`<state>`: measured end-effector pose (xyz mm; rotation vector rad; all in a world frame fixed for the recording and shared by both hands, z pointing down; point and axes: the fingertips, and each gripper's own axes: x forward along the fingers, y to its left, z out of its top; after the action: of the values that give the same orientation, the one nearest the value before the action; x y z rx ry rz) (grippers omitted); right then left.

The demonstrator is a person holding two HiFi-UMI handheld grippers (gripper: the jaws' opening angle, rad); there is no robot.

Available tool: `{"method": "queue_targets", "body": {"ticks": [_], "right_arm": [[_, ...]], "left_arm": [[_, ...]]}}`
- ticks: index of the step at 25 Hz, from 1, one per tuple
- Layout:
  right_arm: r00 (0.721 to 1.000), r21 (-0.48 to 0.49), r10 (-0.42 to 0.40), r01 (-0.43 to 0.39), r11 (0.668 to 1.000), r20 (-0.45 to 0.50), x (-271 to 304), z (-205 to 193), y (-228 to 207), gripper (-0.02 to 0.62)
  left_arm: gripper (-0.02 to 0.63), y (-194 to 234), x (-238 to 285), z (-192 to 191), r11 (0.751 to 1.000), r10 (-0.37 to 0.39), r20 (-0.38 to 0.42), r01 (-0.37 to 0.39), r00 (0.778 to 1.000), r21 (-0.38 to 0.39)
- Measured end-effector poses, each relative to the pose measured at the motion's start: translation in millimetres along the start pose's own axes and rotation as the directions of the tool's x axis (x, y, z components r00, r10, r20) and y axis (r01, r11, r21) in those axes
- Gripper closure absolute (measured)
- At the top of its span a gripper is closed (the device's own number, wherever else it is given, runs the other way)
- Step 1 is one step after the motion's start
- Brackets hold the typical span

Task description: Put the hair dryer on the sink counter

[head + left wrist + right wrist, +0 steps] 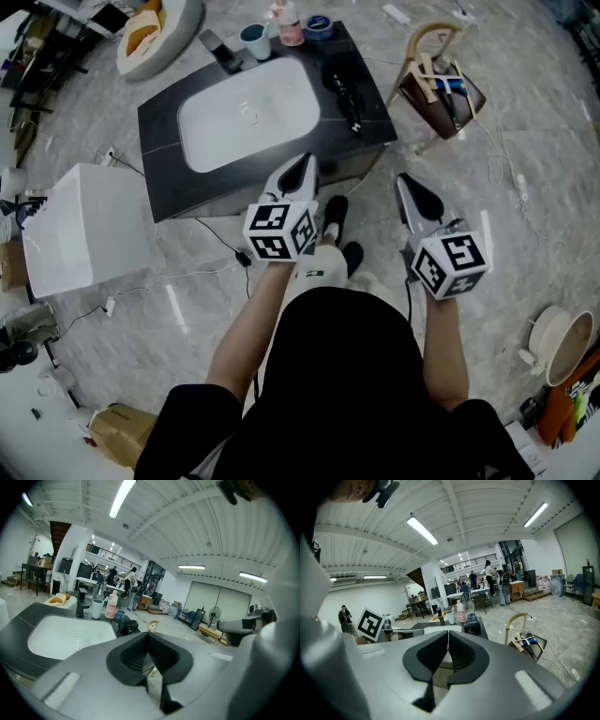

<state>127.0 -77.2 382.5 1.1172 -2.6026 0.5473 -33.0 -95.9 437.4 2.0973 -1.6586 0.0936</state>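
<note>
The black hair dryer (pixel 342 94) lies on the right part of the dark sink counter (pixel 159 122), beside the white basin (pixel 248 117). It also shows small in the left gripper view as the hair dryer (pixel 127 626), and in the right gripper view as the hair dryer (pixel 472 627). My left gripper (pixel 307 161) hangs just in front of the counter's near edge, jaws shut with nothing between them (pixel 147 637). My right gripper (pixel 403 180) is to its right over the floor, jaws also shut and empty (pixel 448 634).
A faucet (pixel 220 52), cup (pixel 255 39), pink bottle (pixel 286 23) and blue tin (pixel 319 25) stand along the counter's back. A handled basket of tools (pixel 441 89) sits right of it, a white box (pixel 89 225) to the left. Cables cross the floor.
</note>
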Motion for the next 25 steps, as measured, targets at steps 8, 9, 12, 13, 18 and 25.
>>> {"method": "queue_targets", "body": {"ticks": [8, 9, 12, 13, 18, 25], "right_arm": [[0.998, -0.073, 0.027, -0.023, 0.997, 0.05, -15, 17, 10, 0.584], [0.998, -0.08, 0.03, -0.026, 0.996, 0.06, -17, 19, 11, 0.584], [0.995, -0.107, 0.055, -0.047, 0.993, 0.078, -22, 23, 16, 0.586], [0.995, -0.114, 0.059, -0.05, 0.992, 0.078, -23, 24, 18, 0.586], [0.995, -0.145, 0.046, -0.033, 0.989, 0.088, -28, 34, 19, 0.588], [0.994, -0.152, 0.034, -0.017, 0.988, 0.107, -30, 44, 27, 0.586]], "left_arm": [[0.607, -28, -39, 17, 0.999, -0.037, 0.044, 0.035, 0.998, 0.042], [0.607, -31, -42, 19, 0.998, -0.045, 0.048, 0.042, 0.998, 0.048], [0.607, -39, -52, 28, 0.997, -0.062, 0.061, 0.058, 0.996, 0.058], [0.607, -41, -56, 32, 0.996, -0.07, 0.069, 0.066, 0.995, 0.056], [0.607, -54, -66, 45, 0.992, -0.101, 0.089, 0.094, 0.991, 0.082], [0.607, -61, -72, 55, 0.984, -0.143, 0.095, 0.132, 0.985, 0.117]]}}
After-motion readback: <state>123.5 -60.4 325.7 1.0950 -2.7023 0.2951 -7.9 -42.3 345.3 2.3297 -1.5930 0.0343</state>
